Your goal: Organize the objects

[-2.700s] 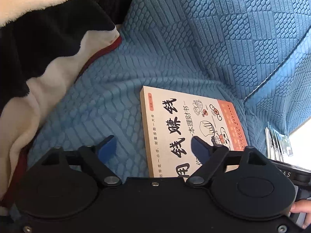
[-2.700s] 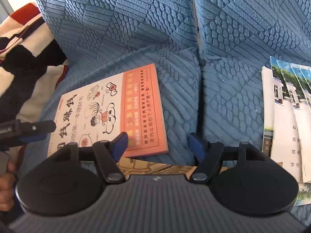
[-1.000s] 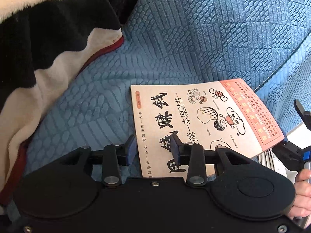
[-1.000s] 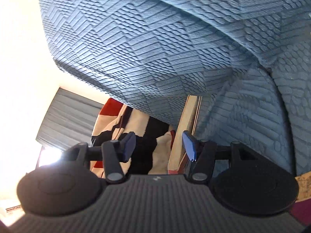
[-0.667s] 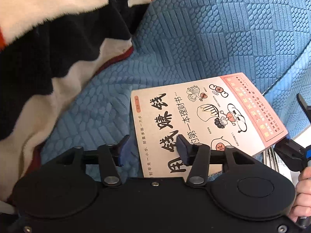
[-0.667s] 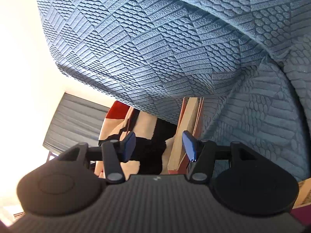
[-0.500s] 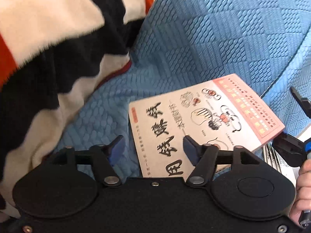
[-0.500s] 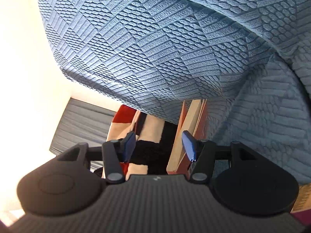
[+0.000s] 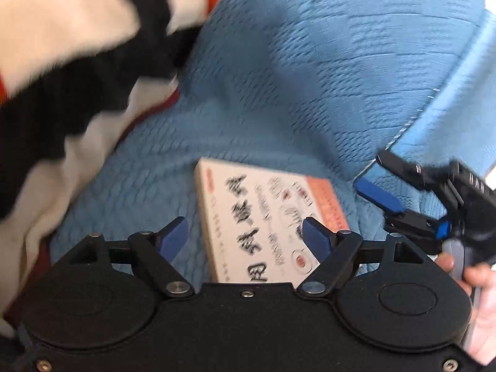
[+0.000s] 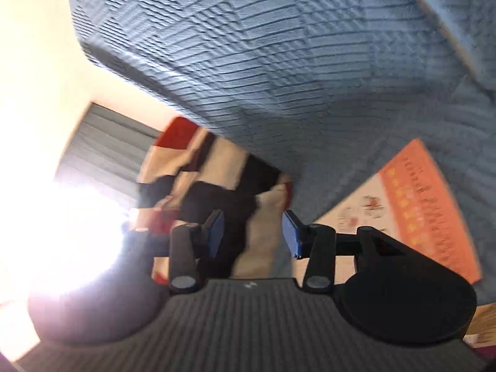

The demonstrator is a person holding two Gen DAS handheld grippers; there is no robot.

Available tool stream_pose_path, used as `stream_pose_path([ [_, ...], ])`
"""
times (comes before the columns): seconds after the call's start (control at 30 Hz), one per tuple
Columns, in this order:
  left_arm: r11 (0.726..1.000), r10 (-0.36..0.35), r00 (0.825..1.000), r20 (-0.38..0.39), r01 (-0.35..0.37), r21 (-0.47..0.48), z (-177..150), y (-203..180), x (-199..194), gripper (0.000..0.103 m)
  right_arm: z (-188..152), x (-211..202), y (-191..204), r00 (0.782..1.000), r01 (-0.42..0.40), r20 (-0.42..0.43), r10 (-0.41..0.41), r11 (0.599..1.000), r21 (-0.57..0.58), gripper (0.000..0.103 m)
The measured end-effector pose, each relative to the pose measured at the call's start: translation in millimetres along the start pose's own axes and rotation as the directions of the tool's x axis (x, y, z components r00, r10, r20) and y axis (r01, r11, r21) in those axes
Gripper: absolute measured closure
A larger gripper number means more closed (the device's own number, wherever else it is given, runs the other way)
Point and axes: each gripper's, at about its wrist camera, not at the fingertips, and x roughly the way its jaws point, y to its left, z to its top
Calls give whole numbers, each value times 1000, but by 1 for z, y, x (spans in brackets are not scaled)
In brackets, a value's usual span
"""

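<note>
Left wrist view is pretty smeared, but you can make out the basics. The left gripper (image 9: pixel 245 237) sits at the bottom middle of the frame with its blue fingers (image 9: pixel 172 237) spread wide and opening further, pads not pressing on anything. The book (image 9: pixel 263 217) lies flat on the blue textured sofa (image 9: pixel 310 77) just past and between those fingers, cream cover with big black characters and an orange strip at its far end. Its near edge runs under the gripper body, so I can't see that part. At the upper left there's a fuzzy blanket (image 9: pixel 77 77) in black, cream and red, bunched against the sofa back. Over at the right edge, the right gripper (image 9: pixel 387 201) pokes in from the side, apart from the book's far right corner, with a person's hand (image 9: pixel 477 285) wrapped around its handle at the lower right.

Right wrist view is even blurrier and tilted, plus there's a big glare blob at the lower left. The right gripper (image 10: pixel 252 232) has its blue pads partway apart and closing, with nothing between them, just blanket (image 10: pixel 217 186) in the background through the gap. The book (image 10: pixel 418 198) shows up at the right of the frame, off to the side of the right-hand finger, orange strip toward the upper right, lying on the sofa (image 10: pixel 279 62). A grey pleated curtain (image 10: pixel 102 145) shows at the left, behind the sofa's edge.
</note>
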Motion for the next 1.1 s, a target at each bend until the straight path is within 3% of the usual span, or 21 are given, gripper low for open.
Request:
stream_pose_path([
  [0.07,999,-8,999,-37,6,-44,0,8,6,26,-2,-9,-4,994,106,13,-106,994,-36,56],
  [0.1,999,-9,999,-47,7,-54,-1,10,8,27,-1,-13,-6,989,150,16,-149,987,-52,51],
  [0.13,998,-6,999,-51,3,-58,-1,11,9,27,-1,-15,-8,979,206,19,-205,976,-72,45],
  [0.27,999,22,998,-60,-24,-44,-7,12,12,29,-2,-17,-19,933,359,21,-360,921,-154,41],
  [0.5,999,49,996,-68,-50,-11,-8,10,22,39,-20,7,-22,860,465,-10,-511,791,-398,41],
  [0.63,998,56,997,-58,-56,-10,-9,10,23,47,-29,15,-19,856,464,39,-516,730,-502,41],
  [0.73,999,49,997,-58,-50,-19,-9,12,24,57,-26,19,-19,861,457,33,-507,744,-487,41],
  [0.8,999,43,997,-63,-44,-22,-9,12,26,64,-29,28,-14,859,446,23,-512,726,-524,40],
  [0.9,998,61,996,-58,-62,-8,-9,10,25,67,-28,36,-8,854,435,4,-520,711,-552,39],
  [1.0,997,72,996,-51,-72,-13,-9,11,25,69,-22,26,-10,866,410,-26,-499,739,-534,40],
  [1.1,996,87,995,-41,-87,-20,-8,13,23,69,-18,16,-11,901,350,-53,-431,793,-499,40],
])
